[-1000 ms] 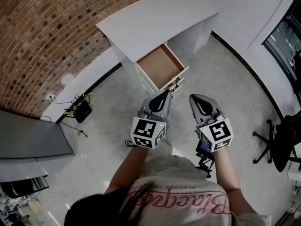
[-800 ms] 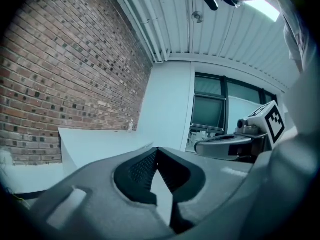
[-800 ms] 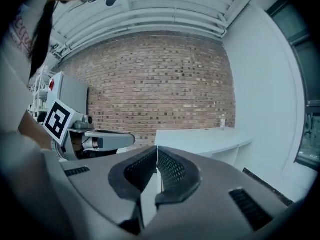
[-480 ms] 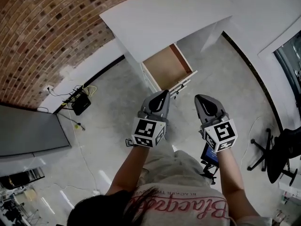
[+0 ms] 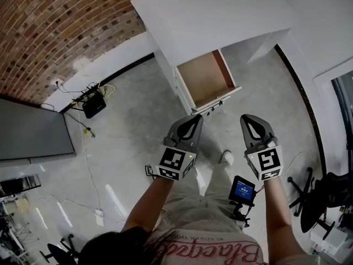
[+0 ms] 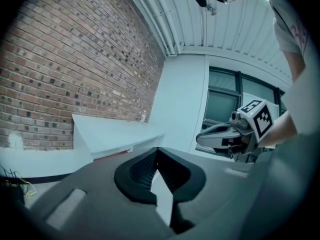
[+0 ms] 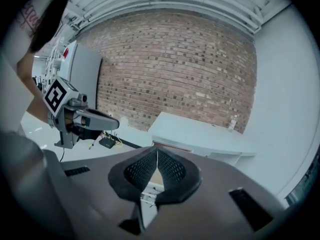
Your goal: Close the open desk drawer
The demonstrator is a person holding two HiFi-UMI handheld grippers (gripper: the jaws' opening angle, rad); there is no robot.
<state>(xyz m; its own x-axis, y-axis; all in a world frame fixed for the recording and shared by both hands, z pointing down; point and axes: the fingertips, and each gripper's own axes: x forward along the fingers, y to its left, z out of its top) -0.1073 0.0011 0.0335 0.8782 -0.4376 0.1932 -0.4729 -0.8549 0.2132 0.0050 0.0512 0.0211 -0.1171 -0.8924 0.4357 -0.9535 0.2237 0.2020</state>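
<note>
A white desk stands against the brick wall, and its top drawer is pulled out, showing an empty brown inside. The drawer's white front faces me. My left gripper hovers just short of that front, jaws shut on nothing. To its right my right gripper is held level with it, also shut and empty. In the left gripper view the desk lies ahead beyond the left gripper. The right gripper view shows the desk past the right gripper.
A black box with cables lies on the floor by the wall at left. A large grey panel fills the far left. An office chair base stands at right. A small screen device hangs by the person's waist.
I have stepped nearer the desk. The drawer sits larger and more to the right in view, and both grippers have come closer to its front, still shut.
</note>
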